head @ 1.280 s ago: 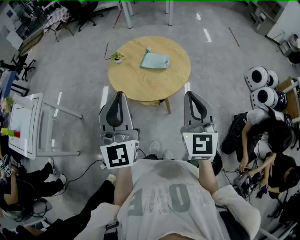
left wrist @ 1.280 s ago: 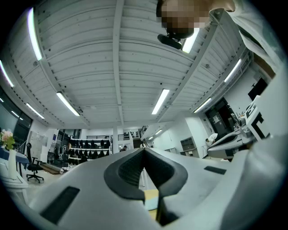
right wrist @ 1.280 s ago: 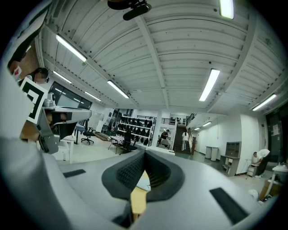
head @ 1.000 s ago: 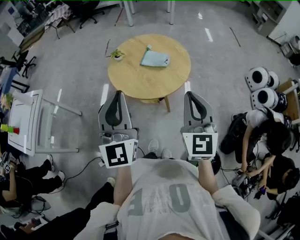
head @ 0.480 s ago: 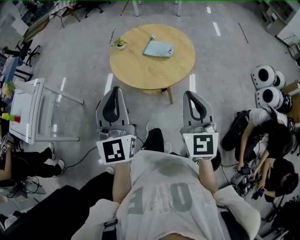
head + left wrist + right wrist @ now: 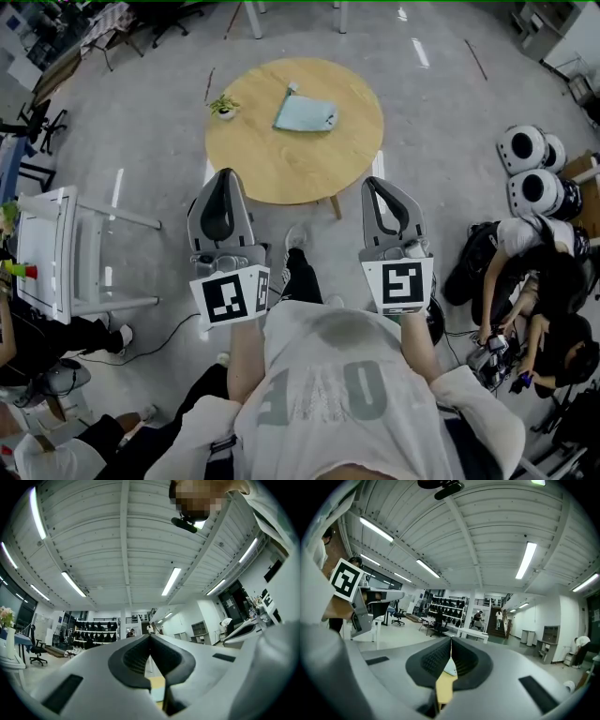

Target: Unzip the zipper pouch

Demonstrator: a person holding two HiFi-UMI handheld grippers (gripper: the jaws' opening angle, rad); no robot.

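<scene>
The light blue zipper pouch lies flat on the far part of a round wooden table, in the head view. My left gripper and right gripper hover side by side short of the table's near edge, well away from the pouch. Both are shut and hold nothing. In the left gripper view the left gripper has its pads pressed together, and a sliver of tabletop shows below them. In the right gripper view the right gripper is equally shut, with a pale corner of the pouch behind the gap.
A small potted plant stands at the table's left edge. A white metal stand is on the floor at left. People sit at right beside two white round machines. Cables trail on the grey floor.
The person has stepped forward, one foot now showing between the grippers, and the table has shifted slightly in view. Both grippers stay shut and level in front of the body.
</scene>
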